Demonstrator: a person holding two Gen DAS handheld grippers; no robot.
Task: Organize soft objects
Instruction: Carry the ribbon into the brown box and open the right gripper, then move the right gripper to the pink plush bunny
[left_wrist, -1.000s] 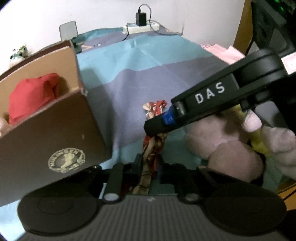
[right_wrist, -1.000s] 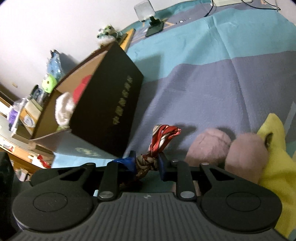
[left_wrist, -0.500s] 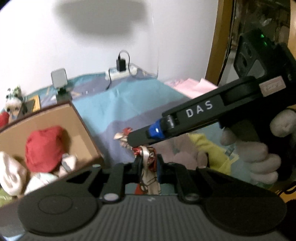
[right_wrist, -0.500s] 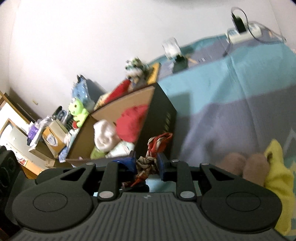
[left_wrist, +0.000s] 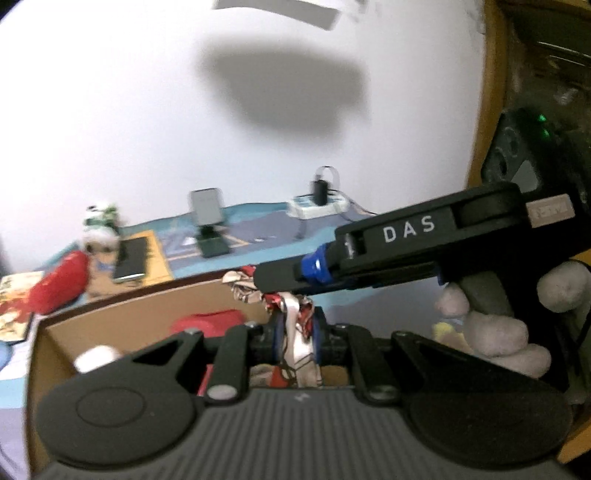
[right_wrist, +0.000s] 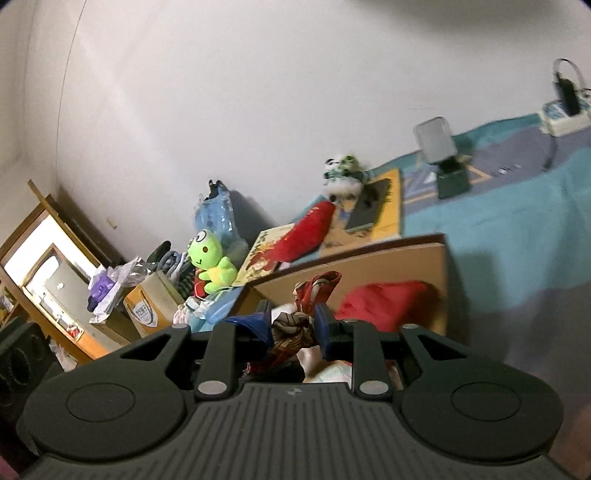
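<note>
Blue-and-grey bedspread (right_wrist: 517, 236), cardboard box (right_wrist: 406, 258) on it, patterned scarf (left_wrist: 295, 332) carried above the box.

Limp, light and slippery, the scarf hangs bunched between both grippers; a knotted bunch gives the surest hold. Left gripper (left_wrist: 295, 332) is clenched on it. Right gripper (right_wrist: 291, 325) has just been easing its jaws apart, the knot between them. Below lie a red cloth (right_wrist: 384, 299) and pale soft things; the box's near wall stands in the way.

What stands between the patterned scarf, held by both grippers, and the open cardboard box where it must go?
Nothing visible does. The scarf hangs between the left gripper and right gripper, right above the open cardboard box, which already holds a red cloth.
</note>
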